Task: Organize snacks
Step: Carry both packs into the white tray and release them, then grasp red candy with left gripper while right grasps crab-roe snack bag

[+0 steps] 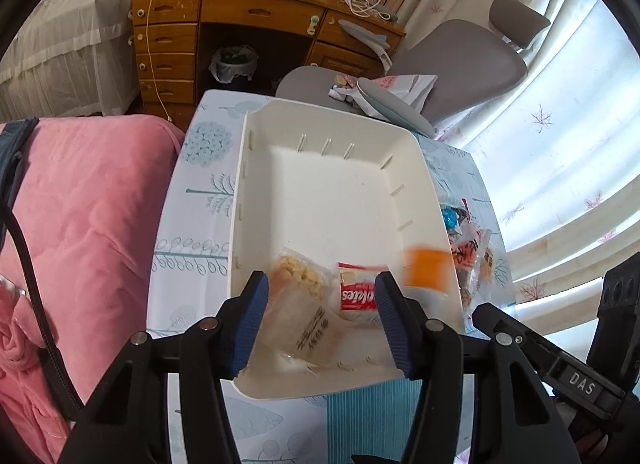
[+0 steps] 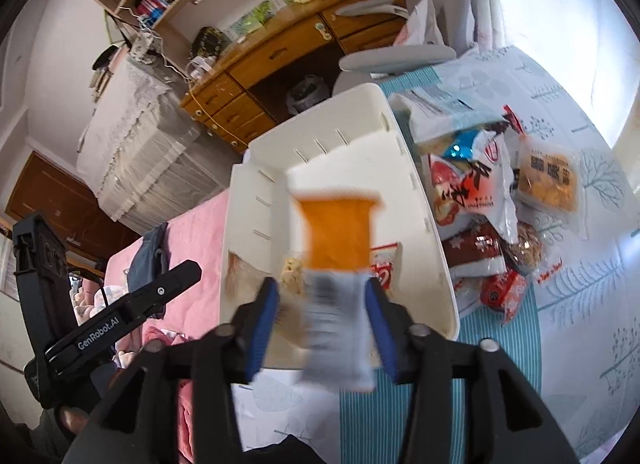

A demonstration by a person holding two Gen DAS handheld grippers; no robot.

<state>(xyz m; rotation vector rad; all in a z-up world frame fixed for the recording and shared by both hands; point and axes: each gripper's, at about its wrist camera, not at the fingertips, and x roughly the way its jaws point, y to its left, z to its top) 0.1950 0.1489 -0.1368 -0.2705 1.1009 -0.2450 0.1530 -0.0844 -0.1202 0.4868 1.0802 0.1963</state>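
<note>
A white bin (image 1: 332, 112) stands on the table; its right wall (image 2: 432, 224) borders a pile of snack packets (image 2: 480, 192). In the bin's near end lie a clear bag of biscuits (image 1: 296, 296) and a red cookie packet (image 1: 358, 294). My left gripper (image 1: 321, 284) hovers over these two, open, pads not pressing on either. My right gripper (image 2: 322, 288) is open above the bin's near edge. A blurred orange-and-white packet (image 2: 336, 232) hangs loose between its pads; it also appears as an orange packet (image 1: 426, 268) by the bin's right rim.
Several more snack packets (image 1: 468, 248) lie to the right of the bin on the patterned tablecloth (image 1: 200, 192). A pink quilt (image 1: 88, 204) lies left of the table. A grey chair (image 1: 460, 60) and a wooden desk (image 1: 240, 20) stand behind.
</note>
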